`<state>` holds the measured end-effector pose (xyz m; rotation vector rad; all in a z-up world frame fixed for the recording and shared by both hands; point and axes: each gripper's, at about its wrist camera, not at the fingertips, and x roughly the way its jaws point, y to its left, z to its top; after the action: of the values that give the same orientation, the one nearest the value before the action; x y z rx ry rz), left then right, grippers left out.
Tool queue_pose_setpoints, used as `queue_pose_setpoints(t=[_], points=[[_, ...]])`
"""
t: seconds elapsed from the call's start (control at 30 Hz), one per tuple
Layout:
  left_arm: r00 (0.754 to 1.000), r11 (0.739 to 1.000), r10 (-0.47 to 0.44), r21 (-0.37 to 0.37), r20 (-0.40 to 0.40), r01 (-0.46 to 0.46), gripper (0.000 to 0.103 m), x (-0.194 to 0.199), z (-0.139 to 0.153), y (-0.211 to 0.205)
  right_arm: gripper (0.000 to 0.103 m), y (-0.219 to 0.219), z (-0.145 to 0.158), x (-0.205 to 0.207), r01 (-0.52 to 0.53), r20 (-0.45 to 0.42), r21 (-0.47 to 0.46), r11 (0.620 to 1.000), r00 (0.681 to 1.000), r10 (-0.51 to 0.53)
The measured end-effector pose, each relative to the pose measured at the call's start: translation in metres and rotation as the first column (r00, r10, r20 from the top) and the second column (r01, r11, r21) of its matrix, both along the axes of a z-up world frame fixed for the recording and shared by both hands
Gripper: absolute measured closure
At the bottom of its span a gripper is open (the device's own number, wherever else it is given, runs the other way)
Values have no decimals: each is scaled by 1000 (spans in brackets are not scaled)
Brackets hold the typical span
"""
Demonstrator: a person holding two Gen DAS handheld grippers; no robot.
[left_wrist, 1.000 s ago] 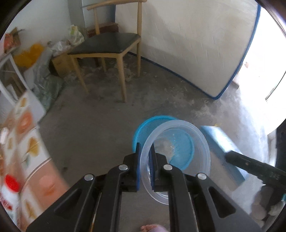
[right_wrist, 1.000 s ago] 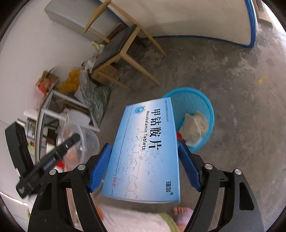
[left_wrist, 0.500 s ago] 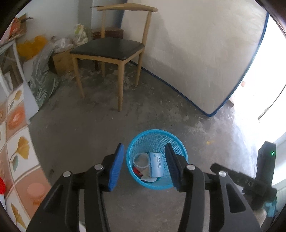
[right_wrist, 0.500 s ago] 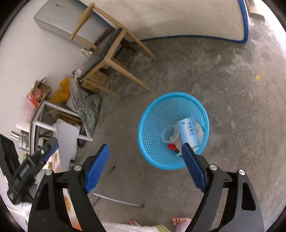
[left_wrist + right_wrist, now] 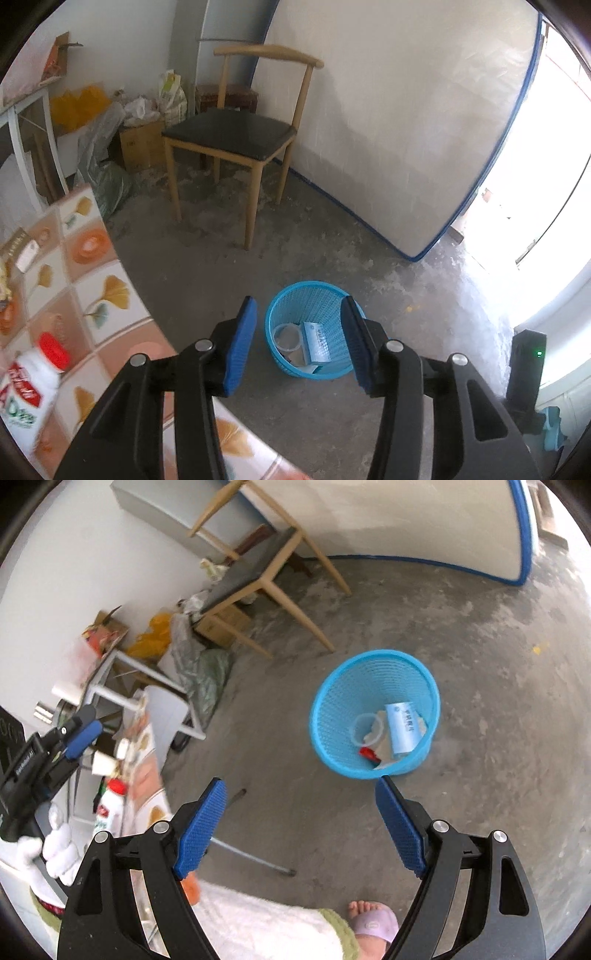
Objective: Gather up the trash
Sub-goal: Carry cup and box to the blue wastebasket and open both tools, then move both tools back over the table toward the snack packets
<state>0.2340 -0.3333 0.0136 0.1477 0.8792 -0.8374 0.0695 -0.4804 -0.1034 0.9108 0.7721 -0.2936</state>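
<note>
Blue bin [image 5: 375, 716] on floor below both hand-held grippers, left [image 5: 299, 345] and right [image 5: 301, 830] spread empty, box [image 5: 402, 727] and, it seems, a cup [image 5: 367, 729] inside

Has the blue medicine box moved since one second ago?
Yes. The blue medicine box left the right tongs, now open, and lies inside the blue mesh basket on the floor, beside the clear plastic cup.

A second ago the left claw [image 5: 298, 343] pinched a clear plastic cup [image 5: 287, 336] and the right claw [image 5: 295, 829] clamped a blue tablet box [image 5: 402, 730]; now both claws gape with nothing between their pads, and cup and box lie inside the blue basket [image 5: 334, 698] on the floor. Both cameras have since drawn back, and the floral worktop [image 5: 92, 295] has come into view.
</note>
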Motion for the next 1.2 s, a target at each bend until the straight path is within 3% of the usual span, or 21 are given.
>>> queue_pose_setpoints(t=[0.27, 0.4, 0.6, 0.67, 0.87, 0.97, 1.07, 1.2], points=[[997, 997, 77, -13, -6, -77, 56, -4, 53, 78, 24, 35, 30, 17, -114, 74, 4, 993, 991, 114], [991, 991, 135, 18, 23, -135, 56, -2, 70, 126, 24, 61, 43, 32, -195, 95, 3, 981, 976, 194], [957, 955, 255, 120, 137, -271, 52, 11, 88, 207, 24, 97, 62, 56, -320, 102, -3, 947, 942, 319], [945, 939, 300, 134, 134, -317, 52, 20, 92, 238, 24, 110, 69, 63, -360, 98, -15, 933, 928, 360], [897, 891, 436, 101, 78, -442, 52, 49, 96, 325, 24, 152, 95, 93, -473, 94, -68, 879, 874, 477], [888, 884, 459, 78, 41, -460, 52, 60, 95, 349, 24, 174, 107, 113, -532, 85, -95, 841, 838, 540], [886, 881, 463, 104, 13, -462, 52, 70, 88, 367, 24, 203, 120, 142, -604, 79, -117, 789, 786, 613], [884, 876, 467, 129, 9, -464, 52, 79, 79, 380, 24, 235, 133, 183, -690, 99, -69, 720, 714, 693]])
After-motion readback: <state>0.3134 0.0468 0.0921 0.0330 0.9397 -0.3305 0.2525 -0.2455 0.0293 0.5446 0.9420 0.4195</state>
